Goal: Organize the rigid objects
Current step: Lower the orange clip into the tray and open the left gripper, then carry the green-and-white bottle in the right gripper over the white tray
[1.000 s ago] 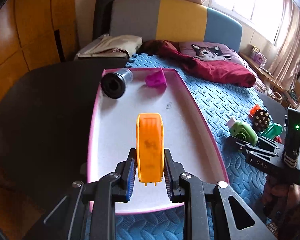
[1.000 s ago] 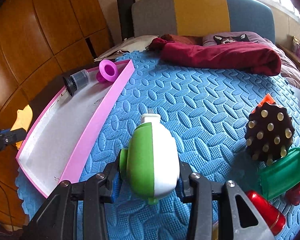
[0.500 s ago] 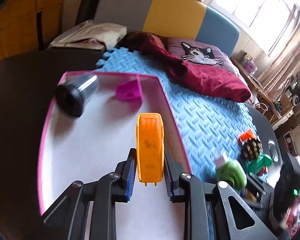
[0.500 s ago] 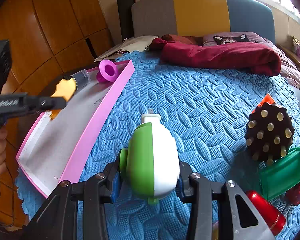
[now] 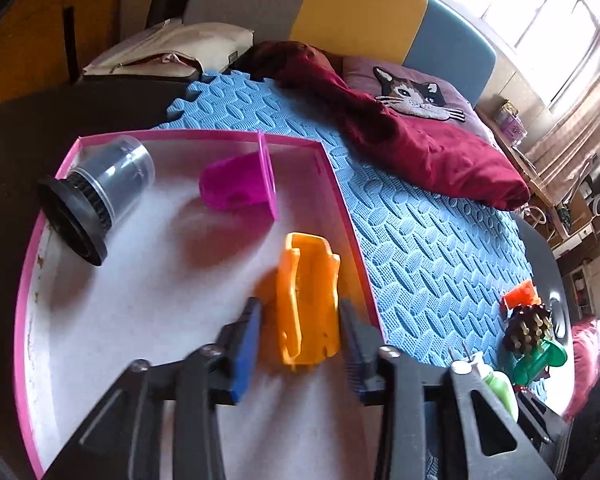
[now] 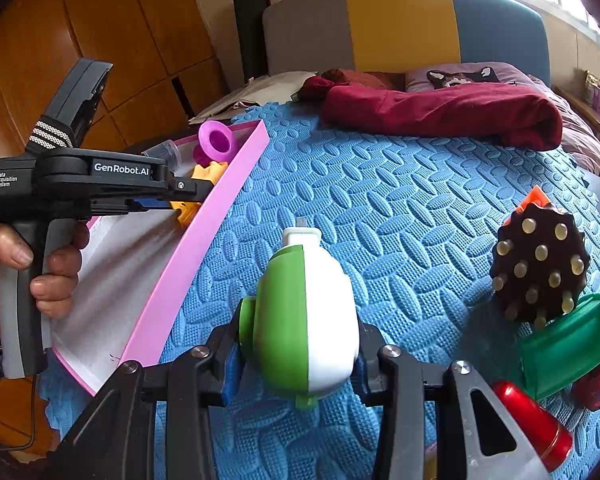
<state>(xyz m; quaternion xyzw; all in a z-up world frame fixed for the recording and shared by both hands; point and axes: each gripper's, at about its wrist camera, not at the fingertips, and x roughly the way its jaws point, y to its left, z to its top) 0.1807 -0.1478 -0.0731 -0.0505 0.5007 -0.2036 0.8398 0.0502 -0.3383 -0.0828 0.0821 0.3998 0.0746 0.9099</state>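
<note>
Left gripper jaws were opening, orange plastic piece just released onto pink tray floor; right gripper stayed clamped on green-white toy over mat, next to go

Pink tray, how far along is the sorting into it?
Done: a grey jar and a magenta cup lie in the pink tray. In hand: the left claw is opening around an orange piece; the right claw grips a green-and-white toy. Left: the spiky ball, green tube and red piece on the mat.
</note>
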